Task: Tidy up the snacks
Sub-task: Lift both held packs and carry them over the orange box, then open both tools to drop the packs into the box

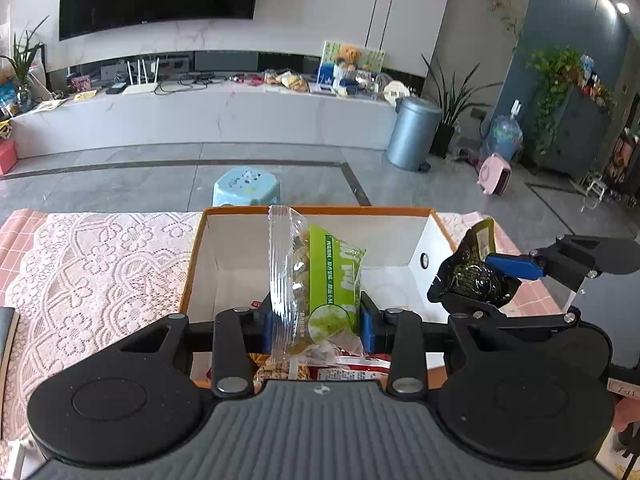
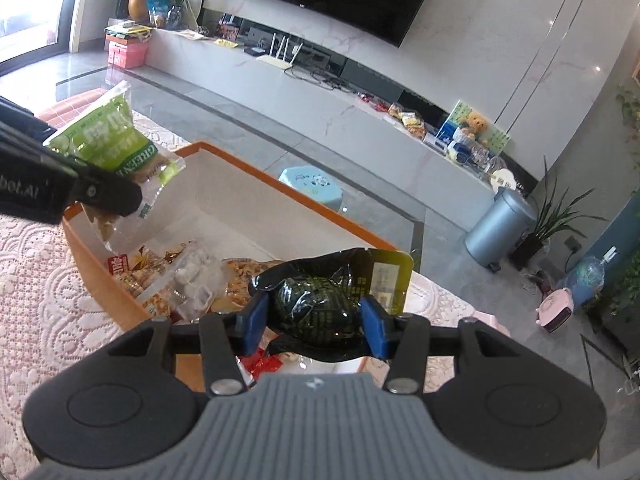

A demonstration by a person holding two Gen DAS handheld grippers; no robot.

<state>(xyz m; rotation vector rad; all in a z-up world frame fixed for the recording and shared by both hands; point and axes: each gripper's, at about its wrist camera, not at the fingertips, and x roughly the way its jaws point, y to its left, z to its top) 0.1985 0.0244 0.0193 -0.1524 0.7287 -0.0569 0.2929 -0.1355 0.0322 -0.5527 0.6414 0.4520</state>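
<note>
My left gripper (image 1: 318, 322) is shut on a green snack packet (image 1: 320, 284) and holds it upright above the orange-rimmed white box (image 1: 224, 248). My right gripper (image 2: 314, 316) is shut on a dark green sealed snack pouch (image 2: 320, 300) and holds it over the box's near right corner. The right gripper (image 1: 492, 280) and its pouch (image 1: 476, 276) show in the left wrist view at the box's right wall. The green packet (image 2: 106, 136) and the left gripper (image 2: 104, 194) show at the left of the right wrist view. Several snack packets (image 2: 188, 280) lie in the box (image 2: 280, 196).
The box stands on a table with a white lace cloth (image 1: 100, 264) over pink check fabric. A dark book edge (image 1: 8, 332) lies at the far left. Beyond the table are a blue stool (image 1: 246, 188), a grey bin (image 1: 414, 132) and a pink heater (image 1: 494, 174).
</note>
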